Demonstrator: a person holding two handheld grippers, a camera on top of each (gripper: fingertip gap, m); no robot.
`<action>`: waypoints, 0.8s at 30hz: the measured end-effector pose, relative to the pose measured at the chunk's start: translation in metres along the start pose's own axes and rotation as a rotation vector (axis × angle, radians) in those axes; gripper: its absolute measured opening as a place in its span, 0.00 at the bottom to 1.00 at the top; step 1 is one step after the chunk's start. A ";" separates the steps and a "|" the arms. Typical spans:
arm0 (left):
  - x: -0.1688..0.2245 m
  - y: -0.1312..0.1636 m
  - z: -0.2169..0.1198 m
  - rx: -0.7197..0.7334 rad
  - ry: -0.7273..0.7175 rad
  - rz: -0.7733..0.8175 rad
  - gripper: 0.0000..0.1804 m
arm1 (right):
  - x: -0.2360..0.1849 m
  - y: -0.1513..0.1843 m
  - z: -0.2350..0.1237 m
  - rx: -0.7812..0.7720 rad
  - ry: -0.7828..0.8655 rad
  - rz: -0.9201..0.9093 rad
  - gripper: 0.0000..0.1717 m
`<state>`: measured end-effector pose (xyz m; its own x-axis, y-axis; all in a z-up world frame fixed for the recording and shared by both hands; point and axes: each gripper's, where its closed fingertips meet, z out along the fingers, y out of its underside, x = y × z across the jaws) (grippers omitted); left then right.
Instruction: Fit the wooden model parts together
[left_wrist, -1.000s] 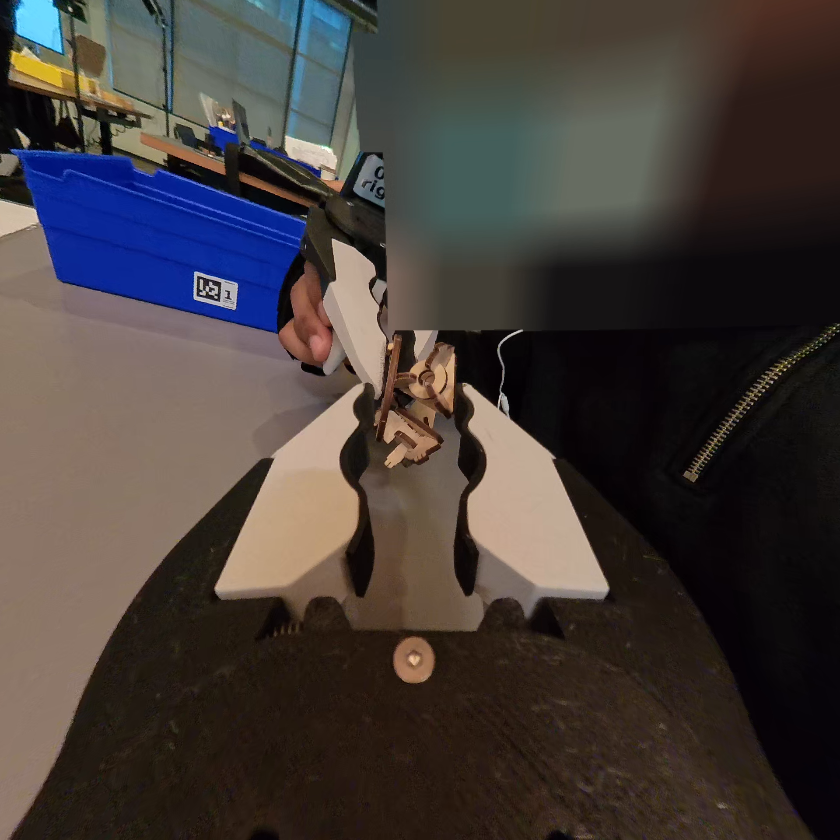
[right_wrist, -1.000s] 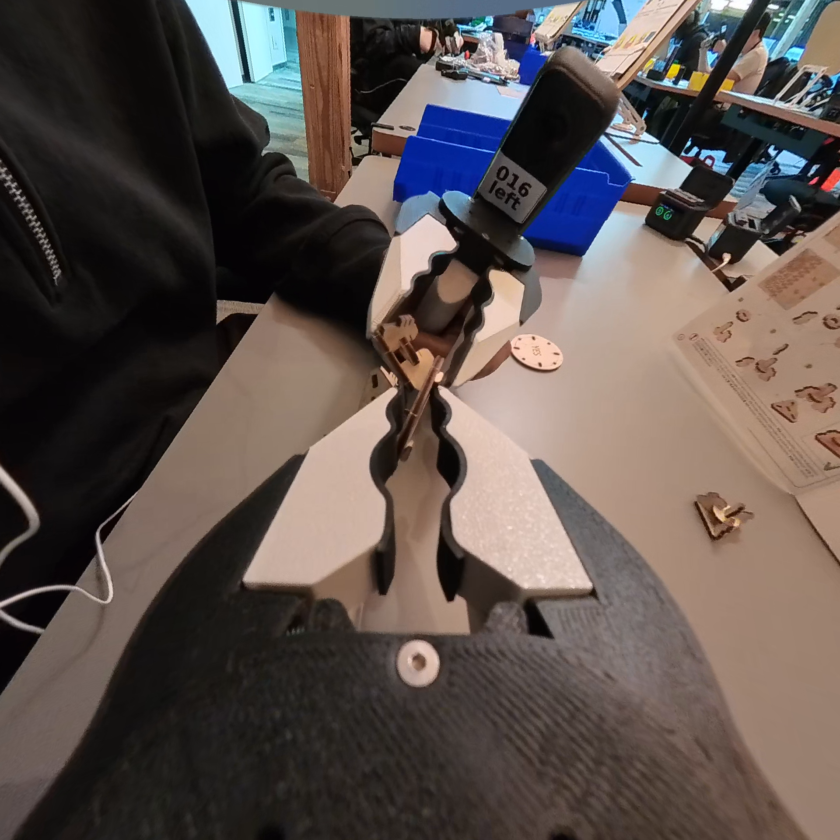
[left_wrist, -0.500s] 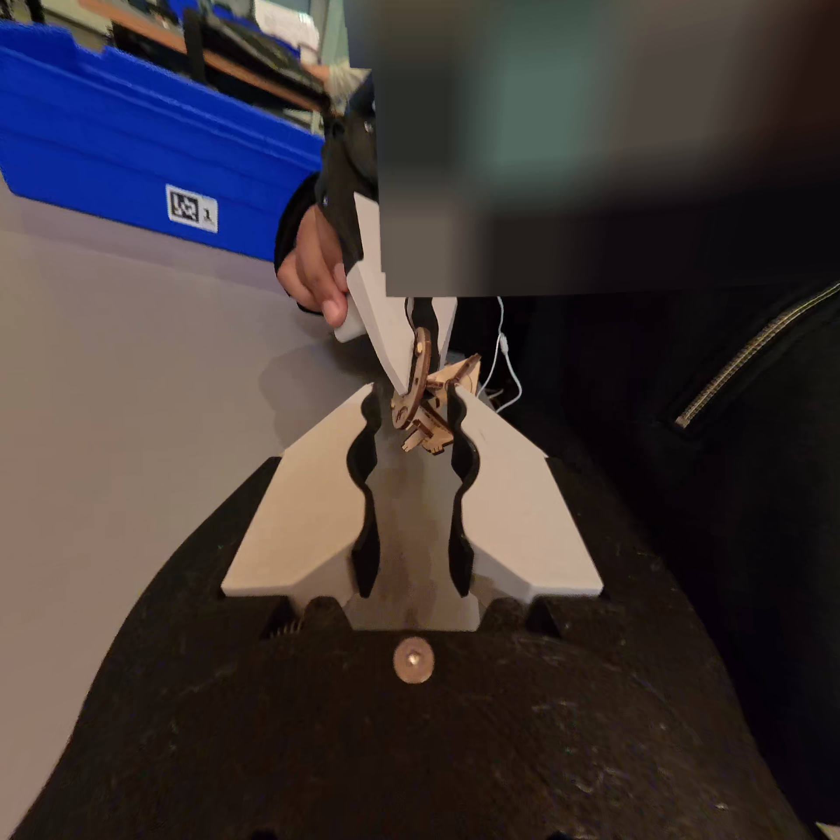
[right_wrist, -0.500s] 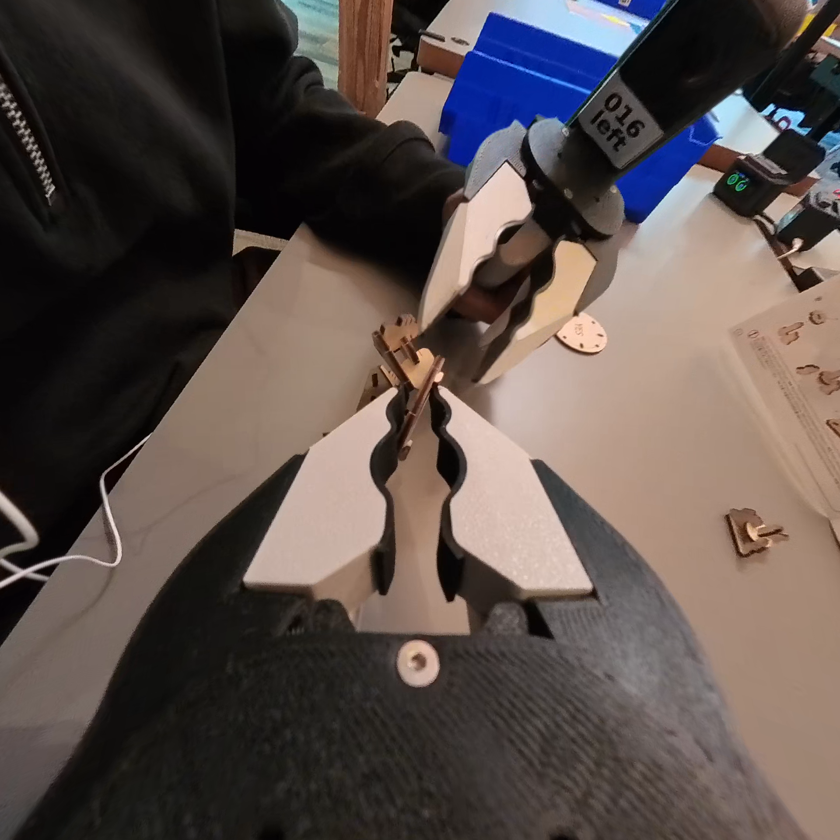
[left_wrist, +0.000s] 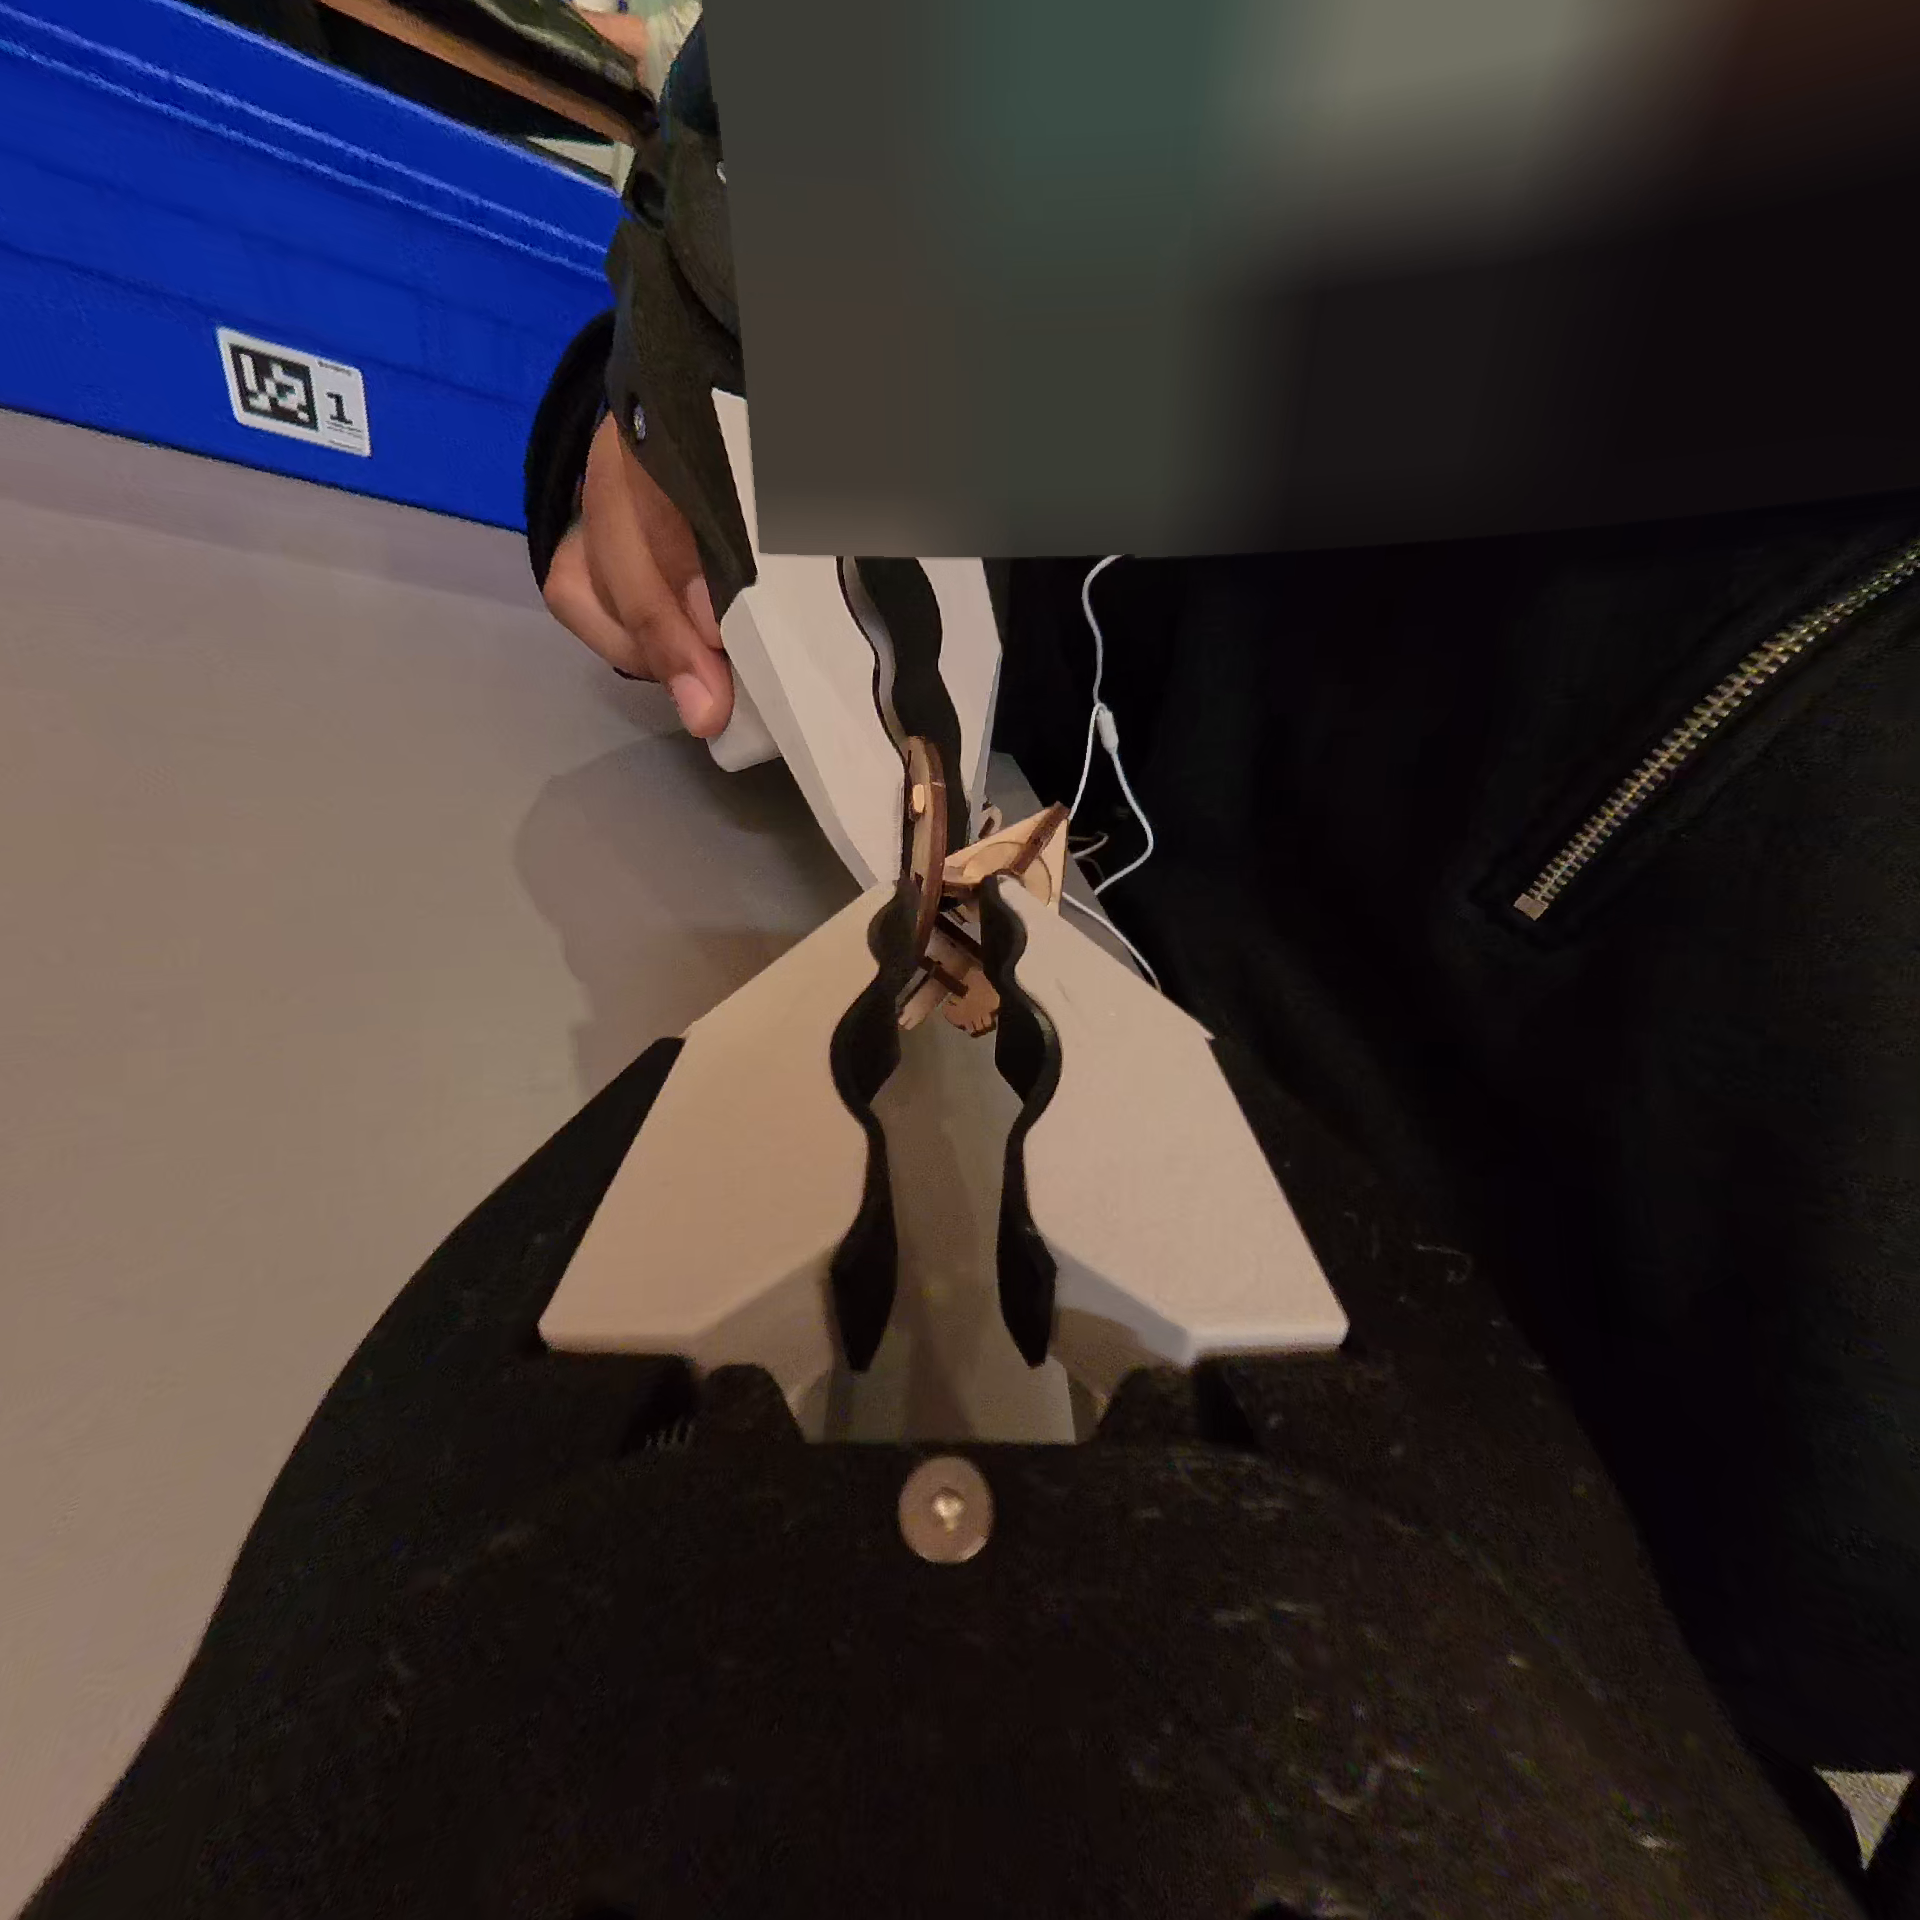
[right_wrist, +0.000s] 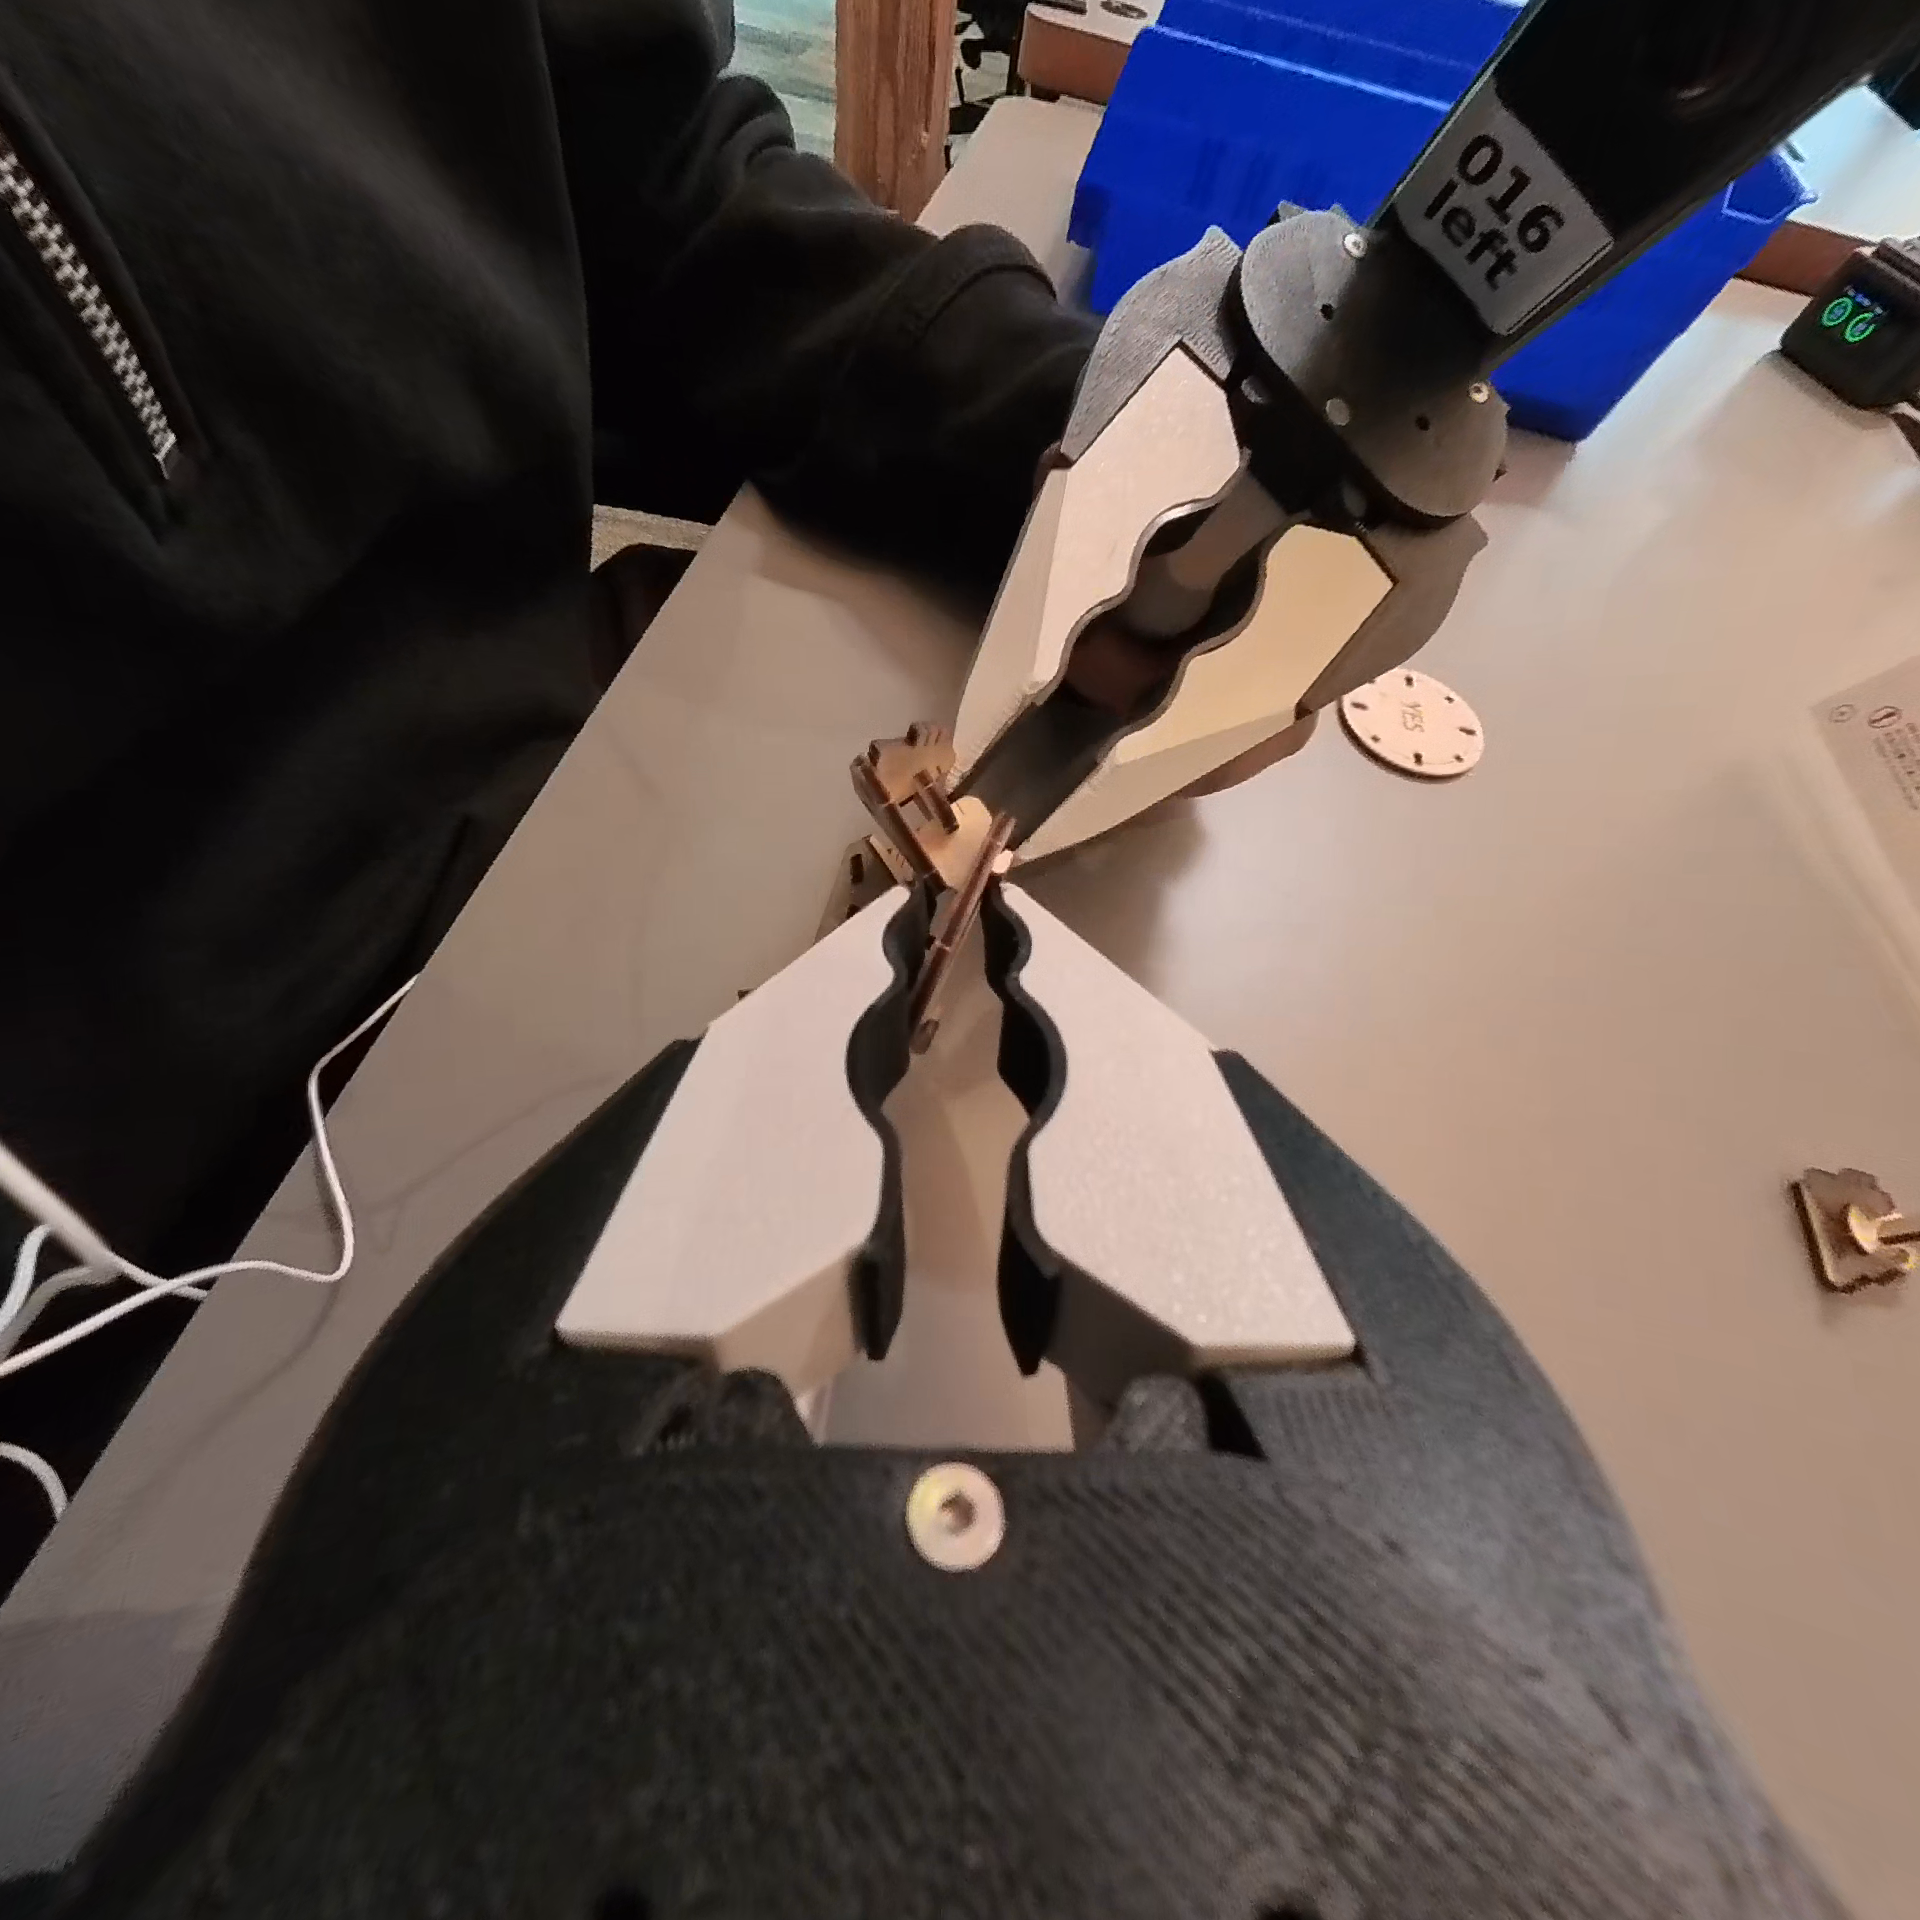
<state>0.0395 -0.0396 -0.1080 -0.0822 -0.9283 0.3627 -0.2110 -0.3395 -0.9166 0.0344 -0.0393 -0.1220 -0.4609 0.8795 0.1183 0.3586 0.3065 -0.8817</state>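
Wooden assembly (right_wrist: 940, 831) hangs above the worktop (right_wrist: 1351, 987) edge, bridging both tips: we see the right hand-held gripper (right_wrist: 951, 914) clamped on its thin disc, long axis along the fingers, and the left hand-held gripper (left_wrist: 940, 935) now closed on the slotted end, where a second ago it stood wider.

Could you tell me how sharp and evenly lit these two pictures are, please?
Left wrist view: dim, blue bin smeared by motion, soft shadow on the grey table, straight edges bowed by the wide-angle lens. Right wrist view: brighter, wooden disc crisp, black claw housing blurred near the lens.
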 end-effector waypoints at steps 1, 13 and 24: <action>0.000 -0.001 0.000 0.006 0.000 0.006 0.04 | 0.000 -0.001 -0.001 0.006 -0.001 0.003 0.05; 0.002 -0.011 -0.001 0.052 -0.033 0.075 0.03 | 0.003 -0.007 -0.006 0.035 0.007 0.040 0.04; -0.005 -0.014 0.001 0.074 -0.070 0.051 0.03 | 0.008 -0.003 -0.012 0.021 0.035 0.048 0.04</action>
<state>0.0442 -0.0303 -0.0974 -0.0219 -0.9521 0.3049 -0.1357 -0.2993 -0.9444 0.0392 -0.0292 -0.1134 -0.4143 0.9055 0.0912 0.3620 0.2559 -0.8964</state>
